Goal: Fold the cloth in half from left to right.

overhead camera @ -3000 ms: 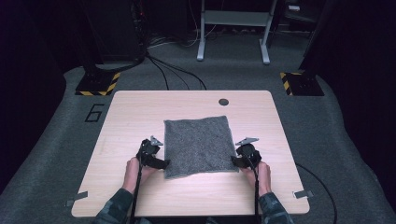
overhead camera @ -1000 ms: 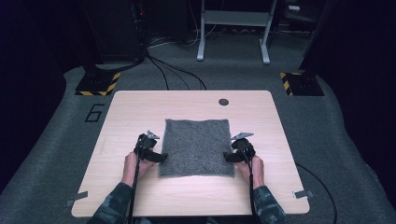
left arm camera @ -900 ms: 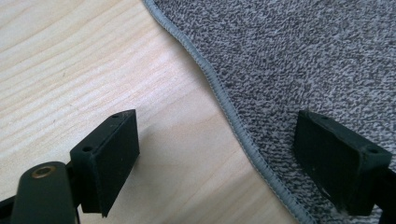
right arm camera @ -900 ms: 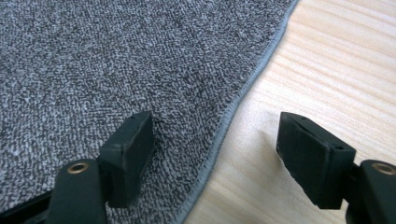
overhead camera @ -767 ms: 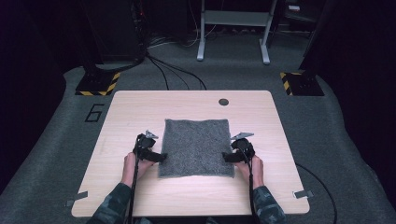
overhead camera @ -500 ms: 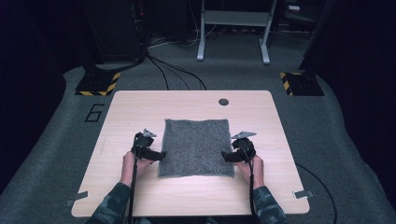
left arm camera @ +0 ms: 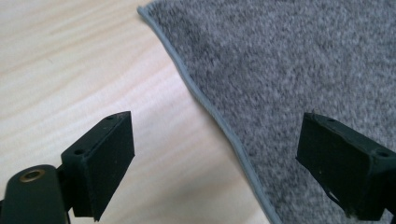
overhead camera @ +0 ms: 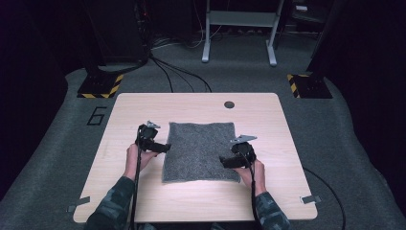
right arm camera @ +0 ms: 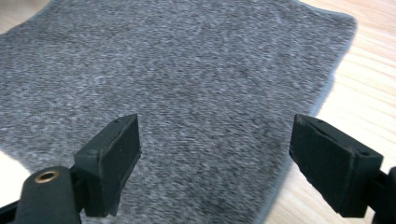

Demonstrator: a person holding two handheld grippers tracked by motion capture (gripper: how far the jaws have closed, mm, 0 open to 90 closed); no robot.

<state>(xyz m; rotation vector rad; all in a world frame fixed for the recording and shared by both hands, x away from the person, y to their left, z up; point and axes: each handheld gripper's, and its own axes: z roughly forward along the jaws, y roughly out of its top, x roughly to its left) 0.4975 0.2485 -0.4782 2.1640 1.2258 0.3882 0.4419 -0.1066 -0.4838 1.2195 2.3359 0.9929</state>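
A grey cloth [overhead camera: 201, 151] lies flat in the middle of the wooden table [overhead camera: 287, 143]. My left gripper [overhead camera: 164, 146] hovers at the cloth's left edge. In the left gripper view the left gripper [left arm camera: 219, 140] stands open, with the cloth's hemmed edge [left arm camera: 219, 123] running beneath the gap. My right gripper [overhead camera: 225, 162] hangs over the cloth's near right part. In the right gripper view the right gripper [right arm camera: 219, 140] is open above the cloth [right arm camera: 187, 74]; its jaws have just been opening and nothing is pinched between them.
A black round grommet [overhead camera: 229, 104] sits in the tabletop near the far edge. Tape strips [overhead camera: 309, 199] mark the near corners. On the floor are a painted 6 [overhead camera: 97, 116], cables [overhead camera: 177, 72], two striped bases [overhead camera: 101, 86] and a metal frame [overhead camera: 239, 28].
Both grippers have risen a little from the cloth's side edges, the left one moving farther up the table. The cloth, skewed three seconds ago, now lies square and still.
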